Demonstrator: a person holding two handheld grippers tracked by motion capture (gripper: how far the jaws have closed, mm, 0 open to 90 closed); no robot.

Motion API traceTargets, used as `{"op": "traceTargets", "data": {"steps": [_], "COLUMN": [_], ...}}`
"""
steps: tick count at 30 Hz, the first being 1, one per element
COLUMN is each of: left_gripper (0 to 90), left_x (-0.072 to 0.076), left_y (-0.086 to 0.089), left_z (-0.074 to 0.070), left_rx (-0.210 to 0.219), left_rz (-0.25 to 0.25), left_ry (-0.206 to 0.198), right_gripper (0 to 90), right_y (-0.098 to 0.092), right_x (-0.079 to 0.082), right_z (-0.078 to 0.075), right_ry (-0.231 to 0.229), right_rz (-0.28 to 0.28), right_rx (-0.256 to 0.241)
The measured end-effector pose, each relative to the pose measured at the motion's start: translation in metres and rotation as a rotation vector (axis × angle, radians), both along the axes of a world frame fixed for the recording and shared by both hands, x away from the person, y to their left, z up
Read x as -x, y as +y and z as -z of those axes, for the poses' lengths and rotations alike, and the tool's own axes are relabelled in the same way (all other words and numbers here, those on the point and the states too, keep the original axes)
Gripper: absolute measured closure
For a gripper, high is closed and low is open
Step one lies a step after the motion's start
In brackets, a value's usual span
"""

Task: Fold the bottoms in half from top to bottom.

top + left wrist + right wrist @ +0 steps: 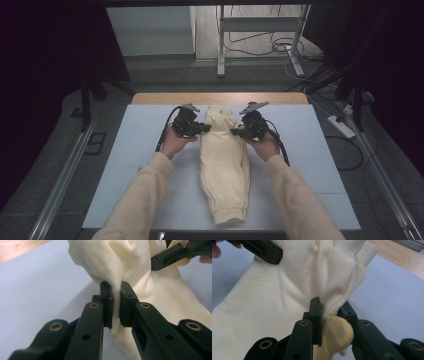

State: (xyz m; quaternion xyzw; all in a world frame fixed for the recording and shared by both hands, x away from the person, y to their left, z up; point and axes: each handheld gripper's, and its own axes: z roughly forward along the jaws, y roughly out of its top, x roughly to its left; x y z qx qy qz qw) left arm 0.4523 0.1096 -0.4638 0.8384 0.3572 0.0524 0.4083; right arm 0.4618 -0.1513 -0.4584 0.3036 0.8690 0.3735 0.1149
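Cream sweatshirt (224, 165) pinched from both sides on the pale blue surface (125, 165).
It lies folded lengthwise down the middle. The left claw (116, 305) clamps a fold near its far end; the right claw (329, 315) grips bunched cloth at the opposite edge. No label or writing can be read.

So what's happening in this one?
A person works a cream garment lying lengthwise on a pale blue mat. The left gripper and right gripper each pinch the cloth at opposite sides near its far end, where the fabric bunches up between them. The near end lies flat.
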Motion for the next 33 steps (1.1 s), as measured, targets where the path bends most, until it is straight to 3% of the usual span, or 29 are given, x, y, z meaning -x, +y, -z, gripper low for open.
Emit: {"op": "traceTargets", "data": {"steps": [7, 15, 33], "left_gripper": [82.1, 82.1, 82.2], "left_x": [-0.001, 0.001, -0.002], "left_y": [-0.001, 0.002, 0.003], "left_z": [-0.006, -0.023, -0.025], "left_rx": [0.004, 0.02, 0.024], "left_rz": [0.0, -0.005, -0.011], "left_ry": [-0.007, -0.048, -0.056], "right_gripper": [75.5, 75.4, 75.4], "right_y": [-0.002, -0.002, -0.003], "right_x": [0.002, 0.003, 0.002], "right_z": [-0.006, -0.025, -0.026], "right_ry": [-0.019, -0.069, -0.077], "right_rz": [0.002, 0.012, 0.012], "right_rx": [0.003, -0.011, -0.015]}}
